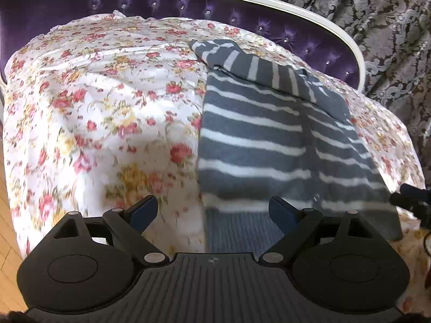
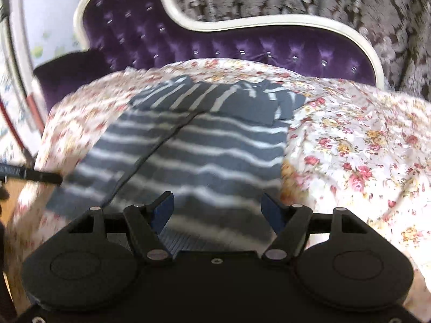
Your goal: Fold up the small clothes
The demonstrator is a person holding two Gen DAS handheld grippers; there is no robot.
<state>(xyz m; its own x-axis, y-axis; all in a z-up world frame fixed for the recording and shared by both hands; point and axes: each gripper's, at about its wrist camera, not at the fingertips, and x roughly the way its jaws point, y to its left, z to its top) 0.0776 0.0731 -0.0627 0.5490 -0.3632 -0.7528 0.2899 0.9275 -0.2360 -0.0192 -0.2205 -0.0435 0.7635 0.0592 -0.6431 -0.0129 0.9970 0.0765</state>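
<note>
A grey sweater with white stripes (image 1: 256,140) lies on a floral sheet (image 1: 107,94), its sides and sleeves folded in over the body. It also shows in the right wrist view (image 2: 204,148). My left gripper (image 1: 212,210) is open and empty, just above the sweater's lower left hem. My right gripper (image 2: 215,210) is open and empty, over the sweater's lower hem. The right gripper's tip shows at the right edge of the left wrist view (image 1: 409,196). The left gripper shows at the left edge of the right wrist view (image 2: 32,175).
The floral sheet (image 2: 363,148) covers a purple tufted sofa (image 1: 134,2) with a white frame (image 2: 269,21). A patterned grey curtain (image 1: 363,2) hangs behind. Wooden floor (image 1: 5,215) lies at the left.
</note>
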